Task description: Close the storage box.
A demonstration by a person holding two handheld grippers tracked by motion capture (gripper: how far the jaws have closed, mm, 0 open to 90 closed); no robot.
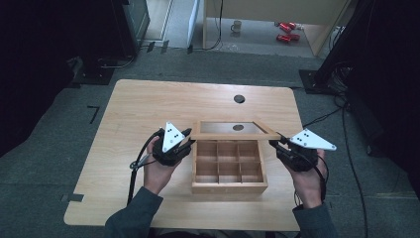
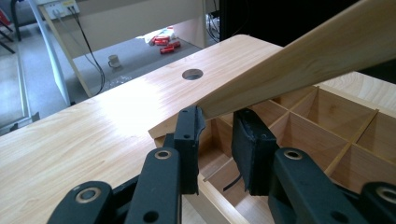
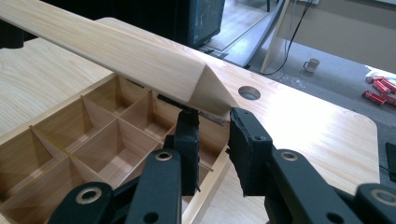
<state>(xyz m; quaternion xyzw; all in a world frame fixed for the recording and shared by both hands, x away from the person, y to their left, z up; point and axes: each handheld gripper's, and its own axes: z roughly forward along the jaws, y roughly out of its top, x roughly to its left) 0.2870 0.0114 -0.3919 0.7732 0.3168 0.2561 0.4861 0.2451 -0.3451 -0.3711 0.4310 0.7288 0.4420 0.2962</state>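
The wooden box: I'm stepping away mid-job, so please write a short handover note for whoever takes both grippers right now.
Left gripper: jaws around the lid's left front corner, a gap showing at one pad; grip unclear.
Right gripper: at the lid's right front corner, jaws nearly shut on its edge.
Wooden box: near the middle of the table, its nine compartments looking empty.
Done: lid raised at the front, tilted, rear edge on the box's back.
Left: probably swing the lid fully open or set it down; keep both corners level.
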